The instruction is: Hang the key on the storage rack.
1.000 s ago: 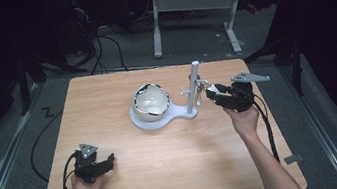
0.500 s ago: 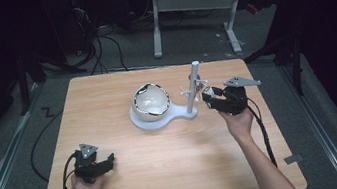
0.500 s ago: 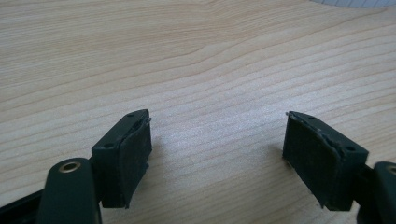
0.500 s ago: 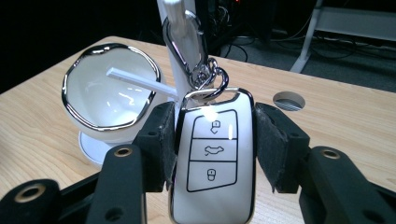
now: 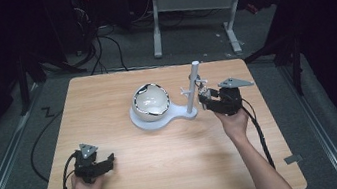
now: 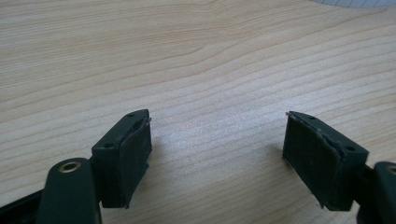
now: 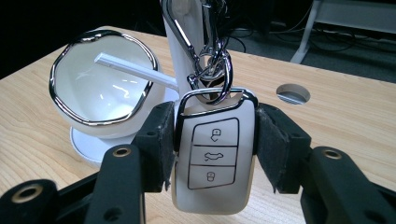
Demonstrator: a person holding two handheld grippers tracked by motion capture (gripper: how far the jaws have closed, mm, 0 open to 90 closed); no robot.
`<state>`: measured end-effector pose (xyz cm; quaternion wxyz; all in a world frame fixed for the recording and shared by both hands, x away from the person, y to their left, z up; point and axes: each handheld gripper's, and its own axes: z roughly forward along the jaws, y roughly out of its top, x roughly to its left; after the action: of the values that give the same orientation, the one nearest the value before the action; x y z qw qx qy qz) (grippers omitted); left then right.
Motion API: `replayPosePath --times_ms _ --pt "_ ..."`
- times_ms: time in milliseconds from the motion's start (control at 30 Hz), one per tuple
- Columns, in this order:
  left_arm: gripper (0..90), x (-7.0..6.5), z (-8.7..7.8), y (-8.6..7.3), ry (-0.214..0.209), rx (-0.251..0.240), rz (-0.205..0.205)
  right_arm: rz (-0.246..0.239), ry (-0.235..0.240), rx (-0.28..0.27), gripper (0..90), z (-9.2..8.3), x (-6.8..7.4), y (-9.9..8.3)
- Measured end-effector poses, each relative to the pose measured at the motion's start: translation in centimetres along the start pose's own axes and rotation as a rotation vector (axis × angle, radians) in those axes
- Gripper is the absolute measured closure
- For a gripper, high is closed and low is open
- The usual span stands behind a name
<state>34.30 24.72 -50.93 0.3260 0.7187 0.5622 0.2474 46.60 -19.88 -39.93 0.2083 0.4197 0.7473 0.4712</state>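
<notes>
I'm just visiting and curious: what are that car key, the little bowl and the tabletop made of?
The car key in the right hand-held gripper looks like glossy white plastic with a chrome-like trim and metal ring, judging by its shine. The bowl seems glazed white ceramic with a silvery rim, though coated plastic is possible. The tabletop shows pale wood grain, perhaps laminate.

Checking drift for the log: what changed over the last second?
The right claw, shut on the white car key fob, moved in closer to the white upright post of the stand. The left claw stayed open on the wooden table; the white bowl did not move.
</notes>
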Motion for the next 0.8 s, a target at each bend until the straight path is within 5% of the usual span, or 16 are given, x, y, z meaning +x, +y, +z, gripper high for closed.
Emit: replayPosePath --times_ms 800 --pt "24.1 0.0 0.0 0.0 0.001 0.000 0.000 0.028 0.005 -0.068 43.1 -3.3 -1.1 -1.1"
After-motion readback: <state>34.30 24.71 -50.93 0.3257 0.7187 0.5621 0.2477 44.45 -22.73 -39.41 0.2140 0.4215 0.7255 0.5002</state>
